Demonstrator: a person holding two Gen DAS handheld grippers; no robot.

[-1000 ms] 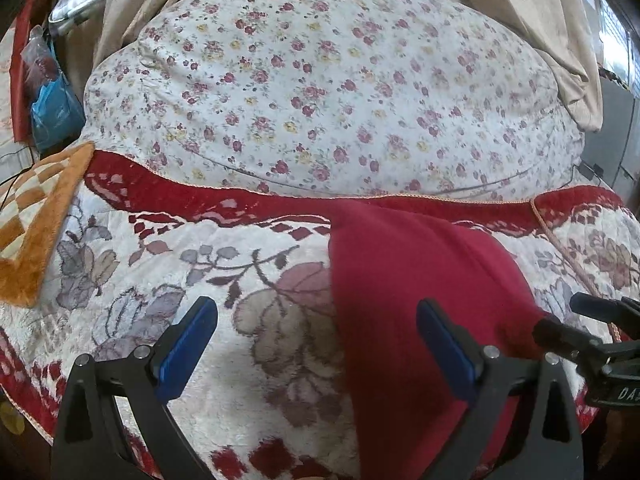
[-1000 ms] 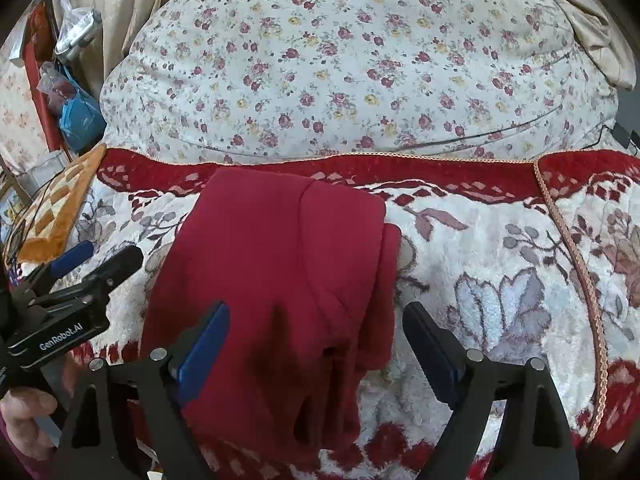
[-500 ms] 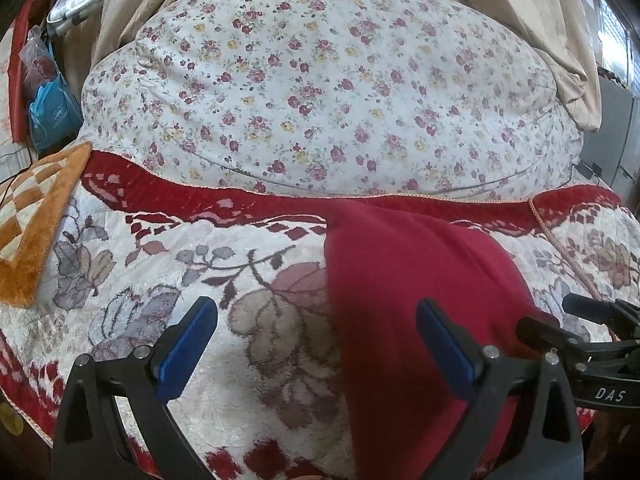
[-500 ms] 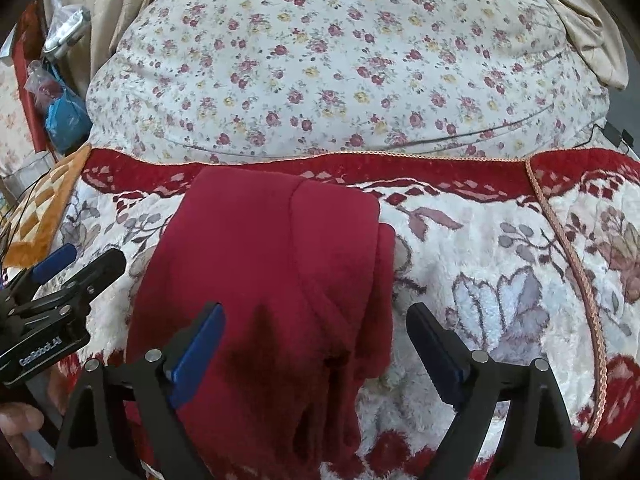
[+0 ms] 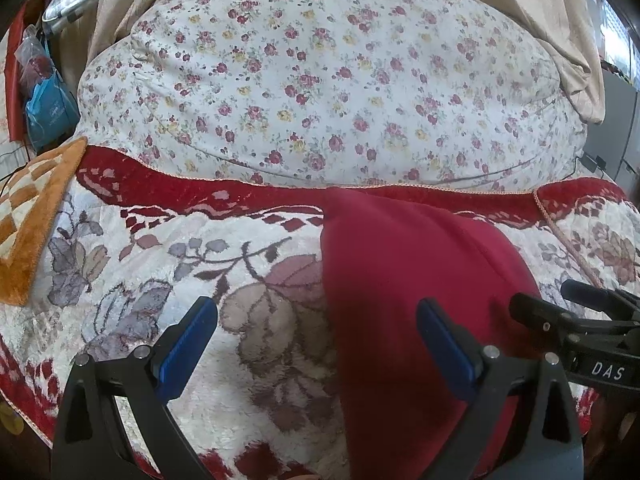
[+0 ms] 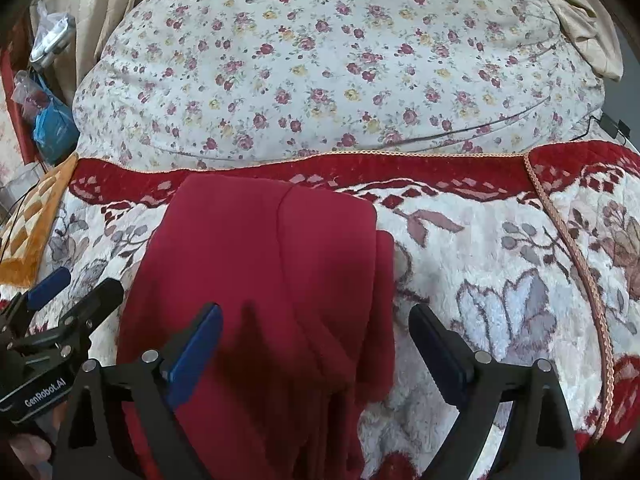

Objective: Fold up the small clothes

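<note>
Red knit garment (image 6: 256, 280) lies partly folded on the blanket (image 6: 500, 264), one flap doubled over along a lengthwise crease, its near end bunched. Folding looks midway; the next move likely calls for pinching the near hem and carrying it up toward the far edge. Both the left gripper (image 5: 316, 344) and the right gripper (image 6: 316, 344) stand agape, holding nothing.
</note>
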